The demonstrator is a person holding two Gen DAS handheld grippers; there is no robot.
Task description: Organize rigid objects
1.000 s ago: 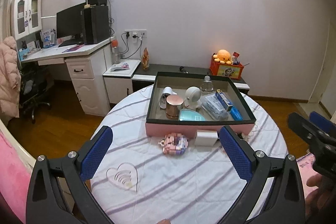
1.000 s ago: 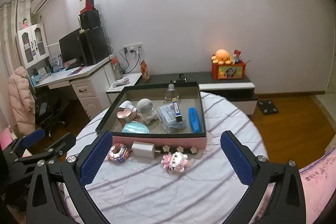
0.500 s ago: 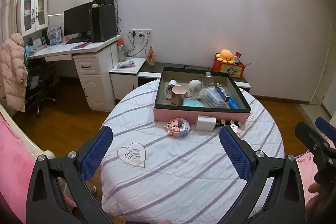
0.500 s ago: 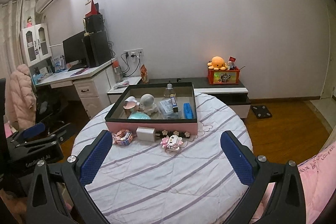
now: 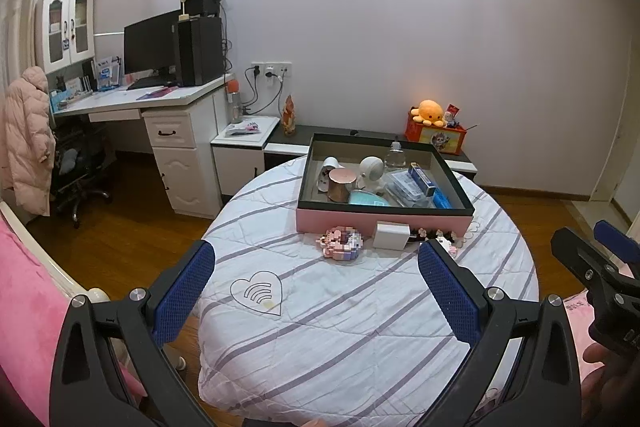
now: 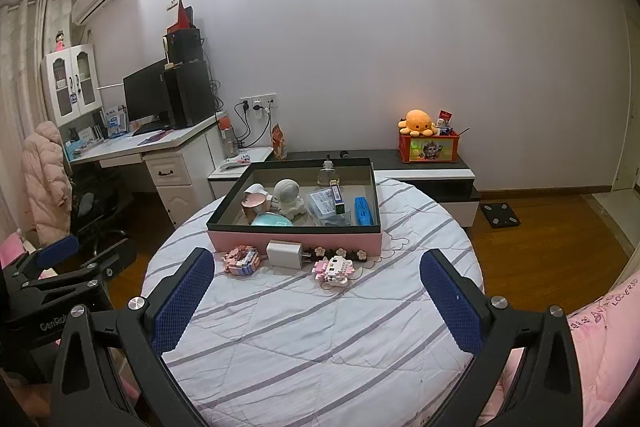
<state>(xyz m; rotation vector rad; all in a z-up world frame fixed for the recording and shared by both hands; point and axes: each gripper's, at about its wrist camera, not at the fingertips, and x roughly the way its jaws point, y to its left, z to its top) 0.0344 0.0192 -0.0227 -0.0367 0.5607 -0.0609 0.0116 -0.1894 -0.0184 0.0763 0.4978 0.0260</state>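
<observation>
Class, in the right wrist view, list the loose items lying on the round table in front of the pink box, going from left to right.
Pink block-built toy → white square charger plug → white-and-pink block-built figure.

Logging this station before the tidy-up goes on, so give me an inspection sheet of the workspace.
Surface: round table, striped quilted cover.
Job's things: pink tray holding small items; white charger and two brick figures on the cover in front of it.
Clutter: nothing seen.
Grippers: left gripper and right gripper open, empty, short of the items.
Cables: plugs at wall socket.
Surroundings: desk with monitor, low cabinet, wood floor.
</observation>
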